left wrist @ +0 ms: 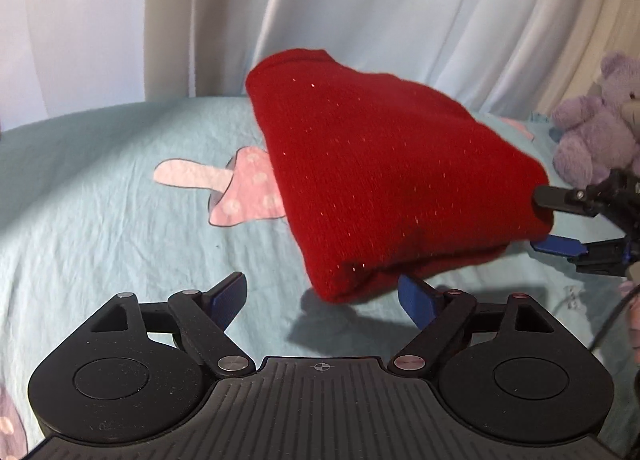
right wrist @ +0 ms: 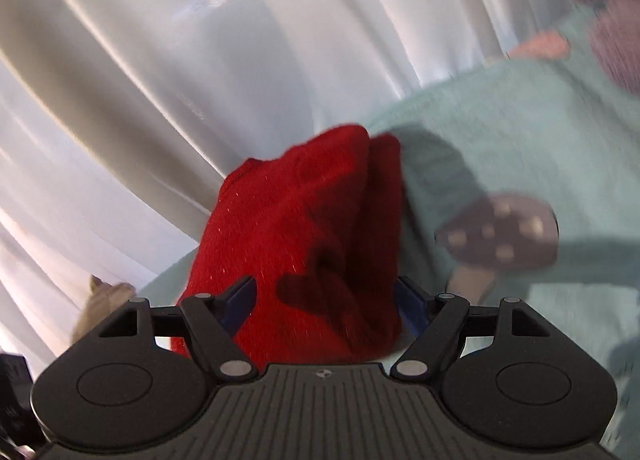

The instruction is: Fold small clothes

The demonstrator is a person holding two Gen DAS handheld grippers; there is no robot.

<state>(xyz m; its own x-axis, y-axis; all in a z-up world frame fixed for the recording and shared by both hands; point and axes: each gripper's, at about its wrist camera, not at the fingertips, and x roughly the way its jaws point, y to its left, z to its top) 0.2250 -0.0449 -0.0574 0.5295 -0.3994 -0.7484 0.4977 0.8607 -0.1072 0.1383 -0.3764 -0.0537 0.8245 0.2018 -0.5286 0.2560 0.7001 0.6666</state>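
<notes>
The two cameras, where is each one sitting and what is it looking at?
Left wrist: sits on the left gripper, open, facing the red knit garment on the bed sheet; right gripper shows.
Right wrist: sits on the right gripper, fingers around the garment, curtain behind.
Shared: garment, sheet, mushroom print, curtain.

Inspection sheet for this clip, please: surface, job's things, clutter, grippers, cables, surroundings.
Surface: light teal sheet, wrinkled, with a pink mushroom print.
Job's things: folded red knit garment, one end lifted off the sheet.
Clutter: purple teddy bear at the far right edge.
Grippers: left gripper open, empty, just short of the garment; right gripper closed on the garment's end, fingers above and below the bundle.
Cables: one dark cable below the right gripper.
Surroundings: pale draped curtain behind.
</notes>
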